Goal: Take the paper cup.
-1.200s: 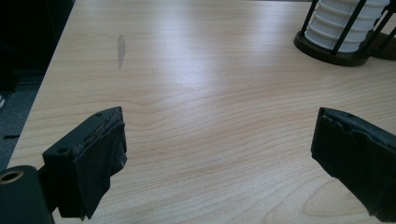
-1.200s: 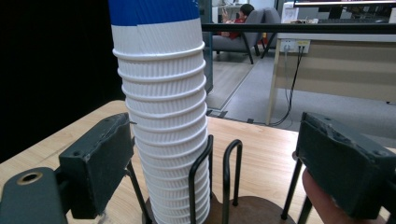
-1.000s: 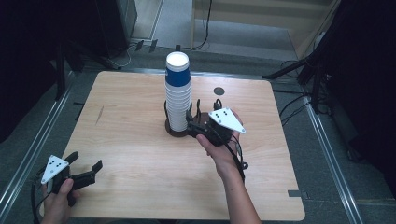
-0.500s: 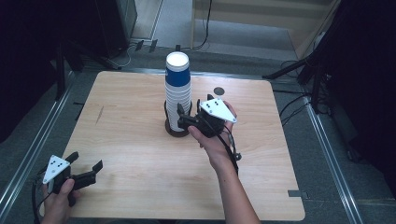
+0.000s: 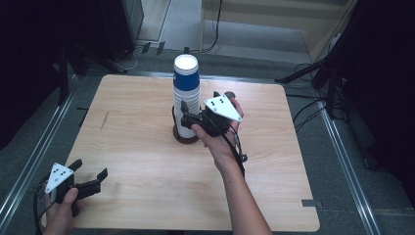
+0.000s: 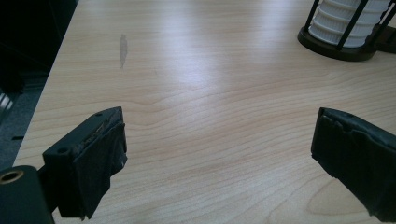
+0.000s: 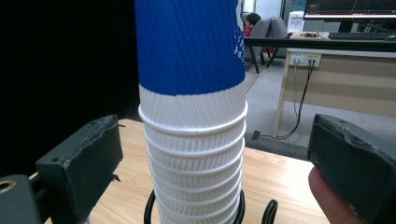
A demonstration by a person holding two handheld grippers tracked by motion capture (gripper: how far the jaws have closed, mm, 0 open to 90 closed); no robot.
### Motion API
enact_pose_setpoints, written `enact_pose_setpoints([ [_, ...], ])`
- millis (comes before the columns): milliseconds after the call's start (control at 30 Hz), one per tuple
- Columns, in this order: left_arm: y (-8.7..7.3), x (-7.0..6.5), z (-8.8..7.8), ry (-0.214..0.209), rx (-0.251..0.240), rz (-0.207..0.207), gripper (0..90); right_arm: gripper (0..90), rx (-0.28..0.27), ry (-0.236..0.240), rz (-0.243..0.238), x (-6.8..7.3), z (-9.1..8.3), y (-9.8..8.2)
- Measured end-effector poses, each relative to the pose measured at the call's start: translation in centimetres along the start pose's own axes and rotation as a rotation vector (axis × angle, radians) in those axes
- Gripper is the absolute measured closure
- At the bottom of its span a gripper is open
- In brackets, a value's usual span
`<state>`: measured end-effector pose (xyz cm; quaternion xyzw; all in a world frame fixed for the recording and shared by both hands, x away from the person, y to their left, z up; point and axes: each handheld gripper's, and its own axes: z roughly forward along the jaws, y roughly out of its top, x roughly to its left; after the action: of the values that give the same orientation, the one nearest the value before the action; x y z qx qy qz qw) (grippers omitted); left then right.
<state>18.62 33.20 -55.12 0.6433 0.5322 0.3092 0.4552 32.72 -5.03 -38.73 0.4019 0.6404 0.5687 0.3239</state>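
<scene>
A pale wooden bench (image 5: 147, 147) with rounded corners stands on a grey floor (image 5: 342, 161) crossed by metal rails and dark cables; a faint grey smudge (image 6: 123, 46) marks the wood near the bench's left edge. The right gripper view looks past the bench into an office with a long desk (image 7: 345, 70), a monitor and a seated person far behind.

Toward the back middle of the bench a black wire holder with a round base (image 5: 186, 138) keeps a tall stack of ribbed white paper cups (image 5: 186, 98) upright; the topmost cup has a blue sleeve and its white inside shows from above. In the left gripper view the holder's black bars rise around the lowest cups.

The right gripper (image 5: 188, 113) sits level at the stack's right side, its jaws just opened wide; in its own view the stack stands between the black pads (image 7: 81, 158) without touching either. The left gripper (image 5: 90, 174) hovers at the bench's near left corner, well apart from the stack, jaws wide over bare wood.
</scene>
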Motion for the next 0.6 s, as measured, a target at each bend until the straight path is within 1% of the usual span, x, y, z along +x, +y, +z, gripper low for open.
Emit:
enact_pose_setpoints([
  [233, 0.0, -0.1, 0.0, 0.004, -0.001, 0.018, 4.3, 3.2, -0.007, -0.001, 0.007, 0.1, 0.9, 0.6],
  [367, 0.0, -0.1, 0.0, 0.003, -0.002, 0.010, 4.3, 3.3, -0.004, 0.001, 0.009, 0.2, 1.4, 0.7],
  [600, 0.0, -0.1, 0.0, 0.004, -0.001, 0.015, 4.3, 3.5, -0.003, 0.003, 0.014, 0.5, 2.2, 0.9],
])
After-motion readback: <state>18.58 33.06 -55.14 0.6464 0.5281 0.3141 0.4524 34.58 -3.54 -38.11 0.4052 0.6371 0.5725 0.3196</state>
